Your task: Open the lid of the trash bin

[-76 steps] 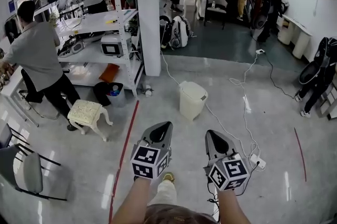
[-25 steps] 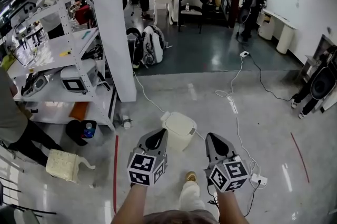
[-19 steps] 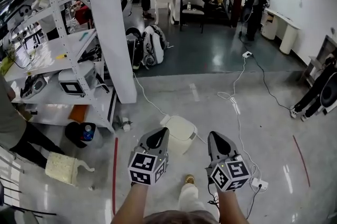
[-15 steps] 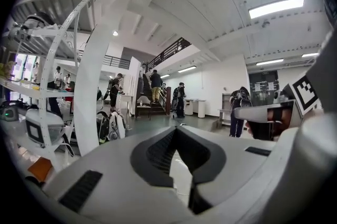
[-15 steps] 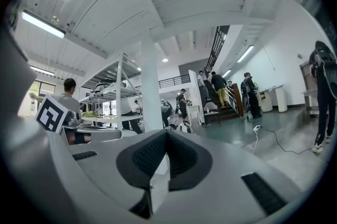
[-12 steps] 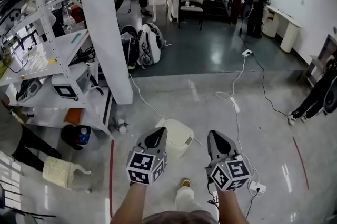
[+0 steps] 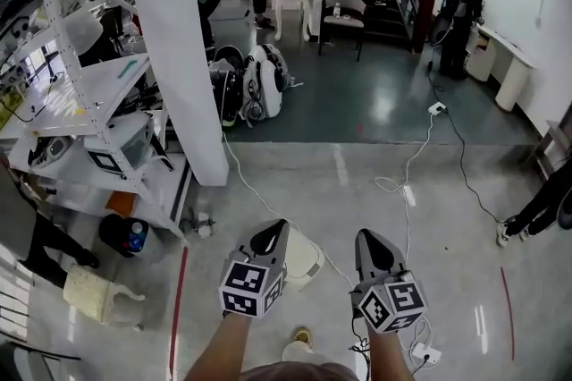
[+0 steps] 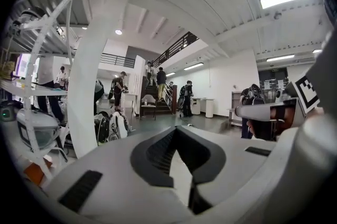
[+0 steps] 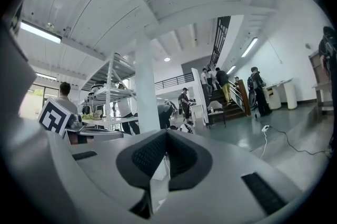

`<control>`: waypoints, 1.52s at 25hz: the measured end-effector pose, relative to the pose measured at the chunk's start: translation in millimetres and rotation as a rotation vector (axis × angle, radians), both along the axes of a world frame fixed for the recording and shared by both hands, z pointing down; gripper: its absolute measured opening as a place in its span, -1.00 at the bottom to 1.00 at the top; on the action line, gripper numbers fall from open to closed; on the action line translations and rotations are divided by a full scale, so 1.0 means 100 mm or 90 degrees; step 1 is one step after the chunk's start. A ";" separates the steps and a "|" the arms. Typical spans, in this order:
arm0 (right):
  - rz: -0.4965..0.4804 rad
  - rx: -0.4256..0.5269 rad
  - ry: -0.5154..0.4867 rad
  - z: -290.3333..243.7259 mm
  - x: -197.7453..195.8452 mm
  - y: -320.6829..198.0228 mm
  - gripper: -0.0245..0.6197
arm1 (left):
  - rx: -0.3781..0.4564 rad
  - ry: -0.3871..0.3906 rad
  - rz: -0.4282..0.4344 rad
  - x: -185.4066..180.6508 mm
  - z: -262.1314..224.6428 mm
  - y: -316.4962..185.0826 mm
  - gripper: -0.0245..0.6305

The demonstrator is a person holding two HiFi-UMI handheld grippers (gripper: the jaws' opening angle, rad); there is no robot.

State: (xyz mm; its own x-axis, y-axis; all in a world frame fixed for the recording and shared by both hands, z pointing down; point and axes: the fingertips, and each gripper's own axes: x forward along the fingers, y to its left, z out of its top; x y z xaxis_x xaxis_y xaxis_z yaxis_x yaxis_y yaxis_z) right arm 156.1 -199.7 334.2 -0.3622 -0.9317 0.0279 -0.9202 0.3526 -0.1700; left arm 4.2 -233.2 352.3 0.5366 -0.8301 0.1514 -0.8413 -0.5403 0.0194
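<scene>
Looking down from the head view, I have a shelving rack (image 7: pixel 80 111) along the left edge of the floor (image 7: pixel 357 182). A black bucket (image 7: pixel 123 235) stands at its foot and a cream stool (image 7: pixel 88 294) sits nearer the lower left corner. A white pillar (image 7: pixel 179 48) rises just right of the rack, with backpacks (image 7: pixel 259 84) leaning beside it. A red line (image 7: pixel 175 308) runs along the floor below the bucket.

My left gripper (image 7: pixel 275 232) hangs in the air at lower centre. Its own view shows the jaws drawn together at the tips with nothing between them (image 8: pixel 175 133). The trash bin (image 7: pixel 306 263) stands on the floor just beyond and to the right of that gripper, partly covered by it and lying between my two grippers. From what I can see of it, its white lid (image 7: pixel 302 247) lies down flat.

My right gripper (image 7: pixel 368 238) hovers beside the bin, apart from it. Its jaws are likewise closed on nothing (image 9: pixel 166 136). A cable (image 7: pixel 407 182) trails across the floor to the right, and a power strip (image 7: pixel 420 355) lies near the bottom edge.
</scene>
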 end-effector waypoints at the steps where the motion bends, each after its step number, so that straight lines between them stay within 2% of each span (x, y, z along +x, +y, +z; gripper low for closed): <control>1: -0.006 -0.001 -0.001 0.01 0.02 -0.11 -0.84 | 0.002 -0.001 -0.007 0.01 0.00 -0.09 -0.95; 9: -0.067 0.030 0.016 -0.20 -0.14 -0.86 -0.84 | 0.035 -0.013 -0.043 0.01 -0.24 -0.70 -0.95; 16: -0.070 0.045 0.015 -0.29 -0.17 -1.30 -0.84 | 0.055 -0.019 -0.056 -0.02 -0.33 -1.16 -0.95; 28: -0.053 0.051 0.005 -0.23 -0.17 -1.83 -0.84 | 0.066 -0.019 -0.022 0.08 -0.28 -1.71 -0.95; 38: -0.065 0.012 0.020 0.18 -0.24 -1.99 -0.84 | 0.044 -0.019 -0.003 0.15 0.12 -2.00 -0.95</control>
State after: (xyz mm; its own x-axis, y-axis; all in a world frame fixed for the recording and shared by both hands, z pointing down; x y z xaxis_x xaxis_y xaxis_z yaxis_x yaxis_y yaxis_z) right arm 132.1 -398.5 352.5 -0.4541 -0.8907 0.0236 -0.8842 0.4472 -0.1348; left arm 19.4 -433.6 363.9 0.5292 -0.8415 0.1087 -0.8433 -0.5358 -0.0428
